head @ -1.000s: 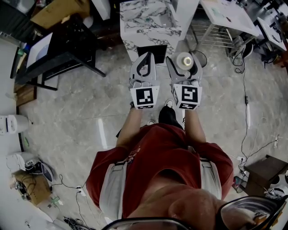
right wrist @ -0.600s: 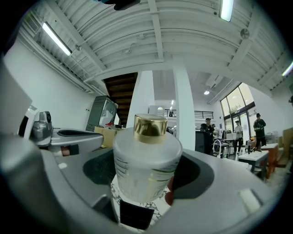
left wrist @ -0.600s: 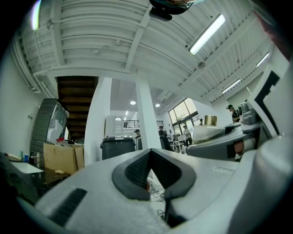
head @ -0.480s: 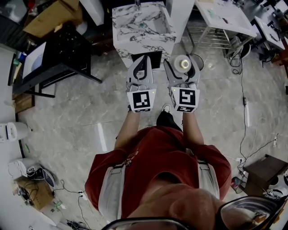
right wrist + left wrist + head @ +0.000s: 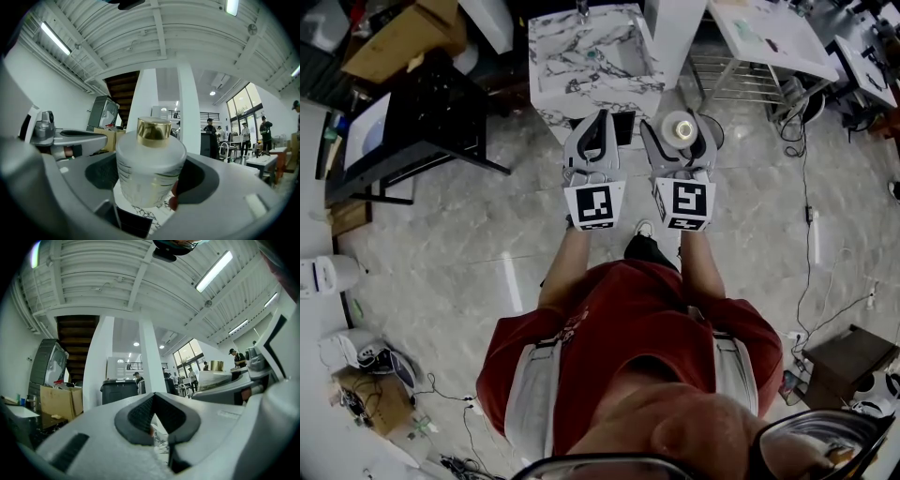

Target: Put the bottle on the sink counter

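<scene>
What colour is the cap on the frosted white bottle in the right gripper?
Shiny gold; the round cap on the bottle shows best in the right gripper view.

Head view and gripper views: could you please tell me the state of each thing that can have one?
bottle: upright, gold cap on, clamped between the right jaws, not yet on the counter.
right gripper: shut on the bottle, jaws wide.
left gripper: shut, empty.
sink counter: ahead of both grippers, bottle not on it.
</scene>
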Demonstrator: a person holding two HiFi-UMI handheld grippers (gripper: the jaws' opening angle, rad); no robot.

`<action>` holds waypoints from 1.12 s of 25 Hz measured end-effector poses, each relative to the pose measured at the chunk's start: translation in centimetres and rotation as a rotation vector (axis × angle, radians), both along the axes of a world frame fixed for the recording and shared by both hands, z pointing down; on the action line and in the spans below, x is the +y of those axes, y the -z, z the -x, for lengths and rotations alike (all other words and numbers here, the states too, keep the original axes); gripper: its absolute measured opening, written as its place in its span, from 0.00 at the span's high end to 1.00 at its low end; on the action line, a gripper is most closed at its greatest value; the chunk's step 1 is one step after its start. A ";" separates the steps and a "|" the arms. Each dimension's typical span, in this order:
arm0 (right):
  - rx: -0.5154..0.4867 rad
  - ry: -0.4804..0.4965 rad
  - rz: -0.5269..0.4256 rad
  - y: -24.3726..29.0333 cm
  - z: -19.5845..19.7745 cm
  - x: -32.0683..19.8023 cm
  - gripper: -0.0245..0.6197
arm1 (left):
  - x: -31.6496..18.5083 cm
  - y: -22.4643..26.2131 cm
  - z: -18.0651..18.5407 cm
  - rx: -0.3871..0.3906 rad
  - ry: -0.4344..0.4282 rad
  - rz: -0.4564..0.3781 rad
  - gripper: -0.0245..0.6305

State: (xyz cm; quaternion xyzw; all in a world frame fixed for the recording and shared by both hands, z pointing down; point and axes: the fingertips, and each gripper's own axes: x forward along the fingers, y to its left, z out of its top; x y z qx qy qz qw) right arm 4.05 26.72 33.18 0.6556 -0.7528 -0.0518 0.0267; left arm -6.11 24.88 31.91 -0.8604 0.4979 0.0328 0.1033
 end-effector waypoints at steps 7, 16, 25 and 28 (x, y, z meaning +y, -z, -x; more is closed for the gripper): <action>-0.009 0.009 -0.007 0.6 -2.7 -2.8 0.42 | -2.7 0.5 -2.6 -0.022 0.016 -0.004 0.96; -0.029 0.035 -0.020 1.1 -6.4 -6.2 0.42 | -5.7 0.8 -6.1 -0.041 0.049 -0.003 0.96; -0.052 0.065 -0.014 0.7 -10.1 -8.7 0.42 | -8.0 1.0 -10.1 -0.055 0.079 -0.011 0.96; -0.061 0.070 -0.013 0.7 -11.4 -8.9 0.42 | -8.0 0.9 -11.3 -0.066 0.088 -0.014 0.96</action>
